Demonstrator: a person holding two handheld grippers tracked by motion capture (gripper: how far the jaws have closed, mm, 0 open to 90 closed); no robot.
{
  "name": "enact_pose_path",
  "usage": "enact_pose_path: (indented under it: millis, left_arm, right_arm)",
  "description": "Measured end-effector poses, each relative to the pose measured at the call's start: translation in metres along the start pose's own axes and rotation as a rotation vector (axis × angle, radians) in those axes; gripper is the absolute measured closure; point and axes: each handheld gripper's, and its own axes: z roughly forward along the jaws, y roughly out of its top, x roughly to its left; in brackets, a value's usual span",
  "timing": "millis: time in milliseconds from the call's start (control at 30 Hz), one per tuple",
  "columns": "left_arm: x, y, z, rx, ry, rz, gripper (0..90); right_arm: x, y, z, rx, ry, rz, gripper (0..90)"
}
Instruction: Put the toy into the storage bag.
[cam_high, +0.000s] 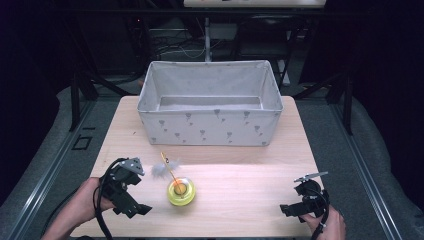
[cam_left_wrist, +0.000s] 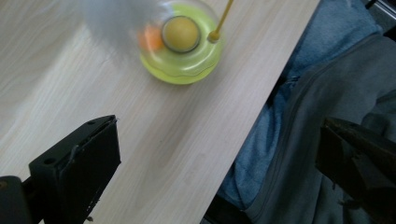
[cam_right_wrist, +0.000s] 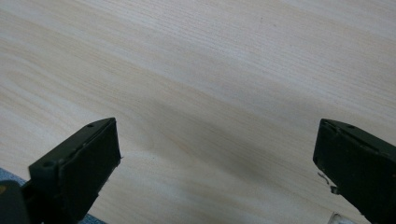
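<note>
Jaws of the left gripper (cam_high: 131, 192) are spread wide near the table's left front, with nothing between them. Just right of it, a round yellow-green plastic toy (cam_high: 181, 192) with an orange ball and feathered wand is seen on the light wooden table (cam_high: 240, 165). The right gripper (cam_high: 298, 205), likewise spread, is held over bare wood at the near right. A grey fabric bin (cam_high: 210, 127) is placed at the far side.

Left hand (cam_high: 82, 202) grips black two-jaw left gripper (cam_high: 134, 207) at near-left table corner, jaws spread wide. Right hand (cam_high: 327, 225) grips black two-jaw right gripper (cam_high: 290, 210) at near-right corner, jaws likewise wide apart.
</note>
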Motion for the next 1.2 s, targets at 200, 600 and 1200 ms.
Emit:
enact_pose_path:
  millis: [200,600,1200]
  left_arm:
    - [-0.001,0.016,0.001,0.007,-0.039,0.034,0.1]
    - [-0.003,0.039,-0.001,0.009,-0.057,0.075,0.0]
    - [-0.002,0.064,-0.003,-0.007,-0.053,0.092,14.7]
  right_arm:
    - [0.001,0.0,-0.001,-0.012,0.013,0.006,0.2]
    - [0.0,0.0,-0.002,-0.016,0.007,0.005,0.2]
    - [0.0,0.0,-0.002,-0.017,0.014,0.001,0.2]
